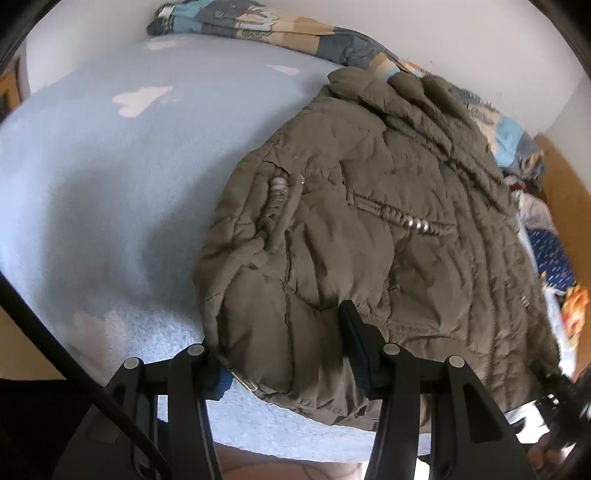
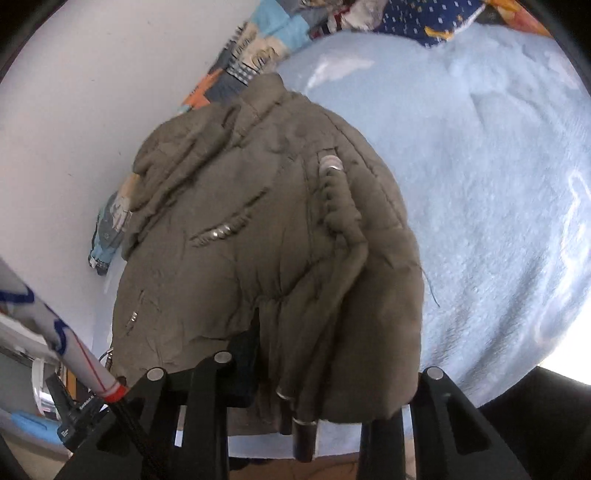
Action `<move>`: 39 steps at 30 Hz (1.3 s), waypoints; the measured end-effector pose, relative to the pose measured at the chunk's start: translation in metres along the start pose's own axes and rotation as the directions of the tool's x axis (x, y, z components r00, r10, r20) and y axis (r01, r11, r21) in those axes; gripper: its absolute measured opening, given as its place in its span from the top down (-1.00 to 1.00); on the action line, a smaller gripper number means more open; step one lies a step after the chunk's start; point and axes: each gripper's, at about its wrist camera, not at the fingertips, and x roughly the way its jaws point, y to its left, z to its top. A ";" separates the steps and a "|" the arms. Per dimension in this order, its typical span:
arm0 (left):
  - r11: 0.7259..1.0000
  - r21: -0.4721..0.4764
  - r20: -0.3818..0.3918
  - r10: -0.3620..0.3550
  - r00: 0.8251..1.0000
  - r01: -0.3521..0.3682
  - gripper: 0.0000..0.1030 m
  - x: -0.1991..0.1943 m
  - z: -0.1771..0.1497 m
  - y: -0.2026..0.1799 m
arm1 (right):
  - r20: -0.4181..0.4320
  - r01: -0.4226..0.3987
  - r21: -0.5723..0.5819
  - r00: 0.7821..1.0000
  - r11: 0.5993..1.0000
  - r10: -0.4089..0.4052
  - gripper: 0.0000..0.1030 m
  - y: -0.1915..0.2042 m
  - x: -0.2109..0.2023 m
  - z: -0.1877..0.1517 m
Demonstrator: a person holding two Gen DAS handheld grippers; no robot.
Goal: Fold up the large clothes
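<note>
Now the jacket (image 1: pixel 362 229), an olive-brown padded one, lies bunched on the bed (image 1: pixel 110 192), which is covered by a pale blue fleecy blanket with white cloud shapes. Its collar end points toward the white wall (image 1: pixel 461 40), where a patterned quilt (image 1: pixel 258 26) runs along the bed's far edge. Metal snaps show on the pocket flaps.

Left gripper (image 1: pixel 284 354): its jaws stand apart on either side of the jacket's near hem, with padded fabric filling the space between them; one finger (image 1: pixel 354 332) lies against the cloth, the other sits at the hem's corner by the blanket.

Right gripper (image 2: pixel 317 373): the jacket's gathered edge hangs down between its jaws and covers the fingertips, so I cannot tell whether they pinch it. A dark cord end (image 2: pixel 304 439) dangles from that edge. To the side, a white pole (image 2: pixel 59 332) with blue marks slants past.
</note>
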 end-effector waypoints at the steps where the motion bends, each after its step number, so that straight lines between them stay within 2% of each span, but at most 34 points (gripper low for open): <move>1: 1.000 0.001 -0.002 0.008 1.000 -0.008 0.04 0.003 0.000 0.000 | -0.007 0.014 0.004 1.000 1.000 -0.014 0.36 -0.001 0.004 0.000; 3: 1.000 -0.008 -0.009 0.011 1.000 -0.011 -0.01 0.006 0.000 0.003 | -0.037 0.023 0.027 0.999 0.999 -0.022 0.31 -0.008 0.014 -0.001; 5: 1.000 -0.013 -0.009 0.016 1.000 -0.017 -0.04 0.010 0.001 0.002 | -0.059 0.010 0.071 0.998 0.997 -0.006 0.16 -0.017 0.020 0.000; 8: 0.999 0.010 0.002 0.039 0.999 -0.039 -0.05 0.009 -0.001 -0.001 | -0.073 -0.020 0.131 0.997 0.991 0.029 0.14 -0.029 0.028 0.001; 11: 0.998 0.041 0.016 0.056 0.998 -0.057 -0.05 0.009 -0.002 -0.006 | -0.069 0.006 0.075 0.998 0.997 -0.001 0.35 -0.020 0.023 0.002; 15: 0.994 0.084 0.041 0.068 0.997 -0.071 0.07 0.005 -0.001 -0.012 | -0.037 0.047 -0.010 0.998 0.999 -0.047 0.43 -0.005 0.019 0.002; 17: 0.991 0.110 0.057 0.075 0.996 -0.081 0.12 0.003 -0.002 -0.016 | -0.040 0.047 -0.007 0.998 0.999 -0.047 0.43 -0.007 0.017 0.002; 24: 0.979 0.158 0.085 0.117 0.989 -0.129 0.13 -0.001 -0.005 -0.023 | -0.052 0.057 -0.003 0.997 0.998 -0.057 0.42 -0.006 0.022 0.001; 32: 0.943 0.248 0.148 0.189 0.971 -0.221 0.13 -0.002 -0.009 -0.040 | -0.050 0.093 -0.042 0.994 0.995 -0.095 0.39 0.003 0.023 0.000; 39: 0.934 0.267 0.160 0.202 0.966 -0.239 0.13 -0.003 -0.011 -0.041 | -0.050 0.109 -0.055 0.992 0.993 -0.112 0.30 0.004 0.025 -0.001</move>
